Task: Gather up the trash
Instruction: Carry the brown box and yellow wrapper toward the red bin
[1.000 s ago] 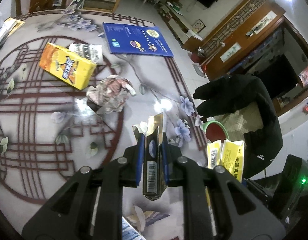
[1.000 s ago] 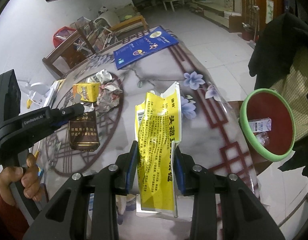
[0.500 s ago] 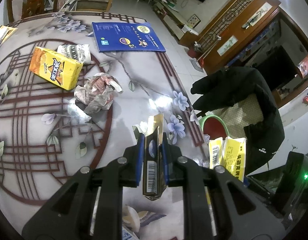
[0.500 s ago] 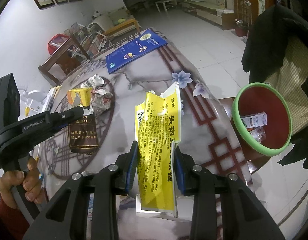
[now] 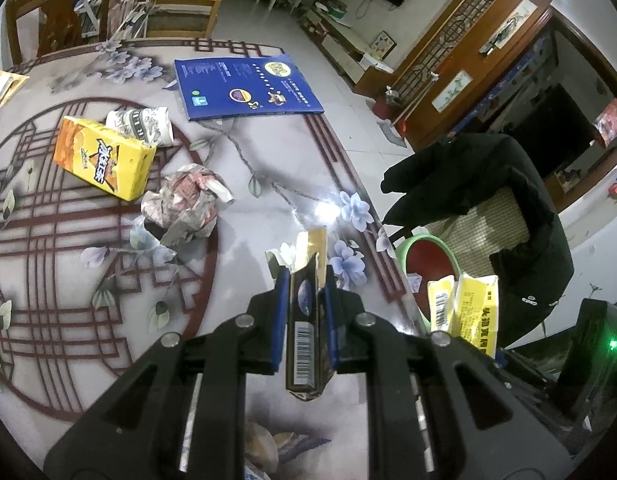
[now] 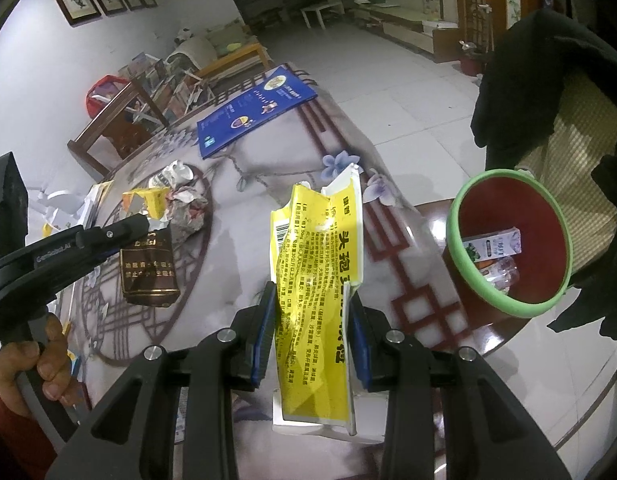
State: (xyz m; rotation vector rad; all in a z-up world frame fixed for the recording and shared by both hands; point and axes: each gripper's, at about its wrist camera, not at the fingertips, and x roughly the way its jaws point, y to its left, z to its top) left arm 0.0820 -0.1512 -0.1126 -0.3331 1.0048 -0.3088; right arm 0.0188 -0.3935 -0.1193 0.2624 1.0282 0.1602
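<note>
Both tongs have drifted a little toward the table edge since the earlier frames, and the bin (image 6: 508,240) now sits nearer to my right tongs (image 6: 312,320) than it did. Nothing on the table (image 5: 268,184) itself has changed place.

My left tongs (image 5: 306,312) are clenched on a dark flat pack (image 5: 306,344), which stands upright between the pads. My right tongs are clenched on a crushed yellow box (image 6: 320,280), also upright. The bin, red inside with a green rim, stands ahead and to the right of the right tongs, below the table edge, with some packaging already in it.

I judge that I am in the carrying step: both pieces are lifted and on the way to the bin. Next I need to bring the yellow box over the opening and only then release, and afterwards do the same with the pack, which must travel further. Ahead and to the left of the left tongs, a yellow carton (image 5: 102,156), a paper ball (image 5: 184,208) and a flattened cup (image 5: 142,124) wait on the table.
</note>
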